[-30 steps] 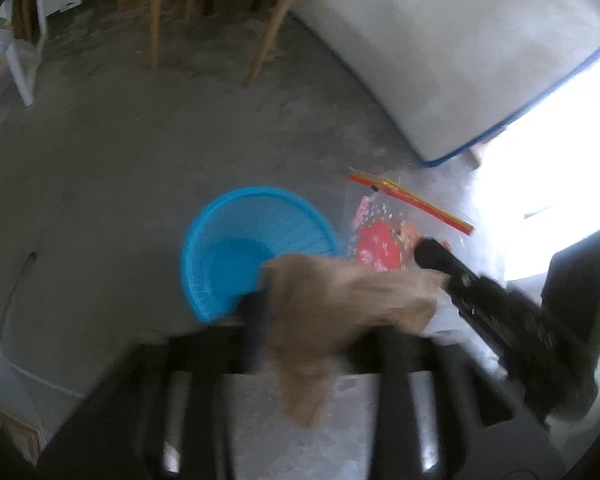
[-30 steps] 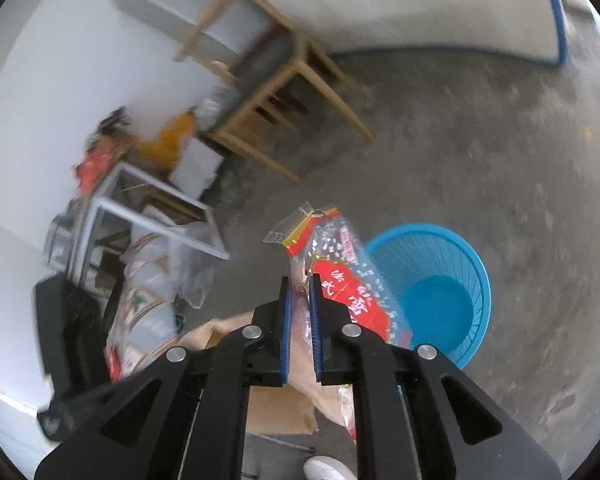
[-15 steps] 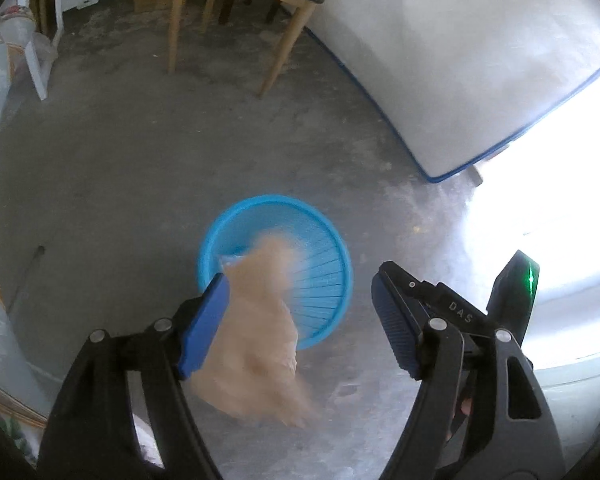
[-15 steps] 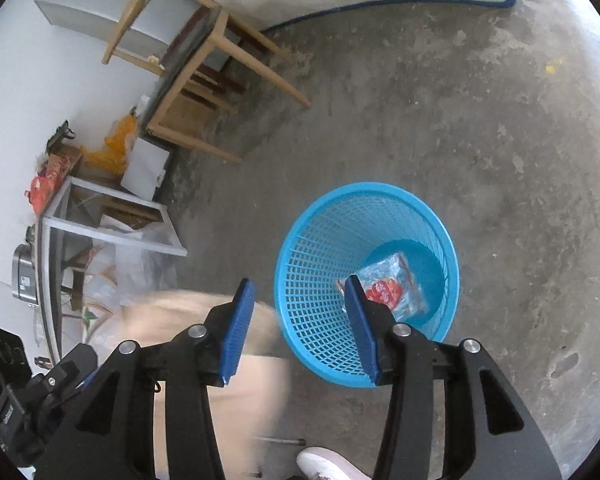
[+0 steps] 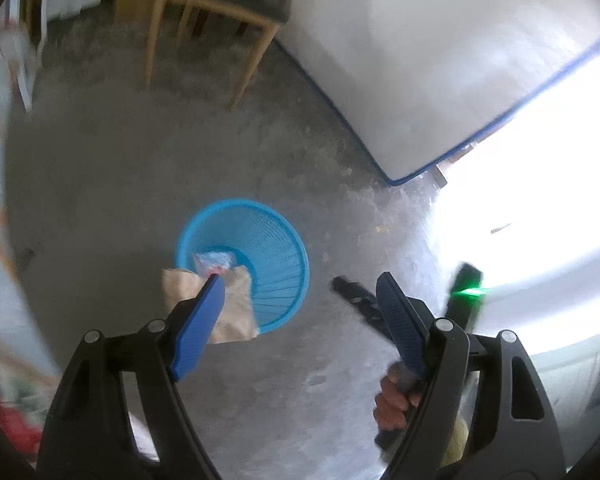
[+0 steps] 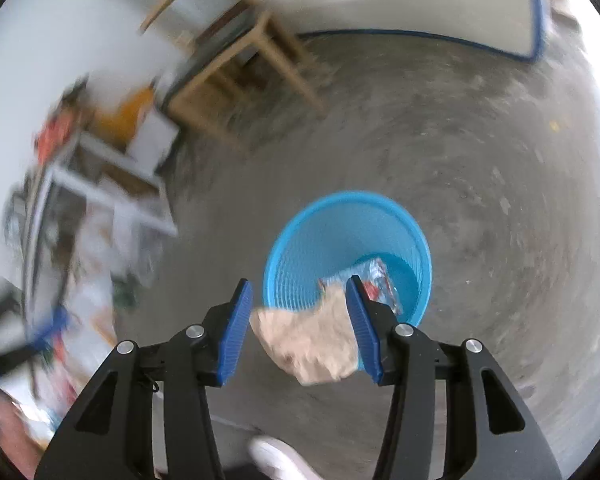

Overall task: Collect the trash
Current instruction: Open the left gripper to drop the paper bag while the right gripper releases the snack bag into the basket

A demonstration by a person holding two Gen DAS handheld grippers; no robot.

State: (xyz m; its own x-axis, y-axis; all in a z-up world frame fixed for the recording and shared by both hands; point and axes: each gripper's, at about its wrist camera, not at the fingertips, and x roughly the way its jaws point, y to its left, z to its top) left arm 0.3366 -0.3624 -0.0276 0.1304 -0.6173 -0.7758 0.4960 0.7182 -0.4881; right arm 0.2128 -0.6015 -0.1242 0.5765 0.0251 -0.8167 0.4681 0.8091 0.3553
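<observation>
Blue mesh wastebasket (image 5: 256, 256) is sitting on bare concrete, floor open all round; our left gripper (image 5: 300, 316) is opening, empty, the brown paper (image 5: 228, 304) draping its rim. From the right, our right gripper (image 6: 298, 324) is opening, gripping nothing, the paper loose beyond it; a snack wrapper (image 6: 374, 280) is lying inside.

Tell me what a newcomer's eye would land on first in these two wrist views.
The bright blue basket on the grey concrete floor, with a clear snack wrapper lying inside. Next, the crumpled tan paper at the basket's near rim, seemingly dropping in. The blue pads of each open hand-held gripper frame it.
</observation>
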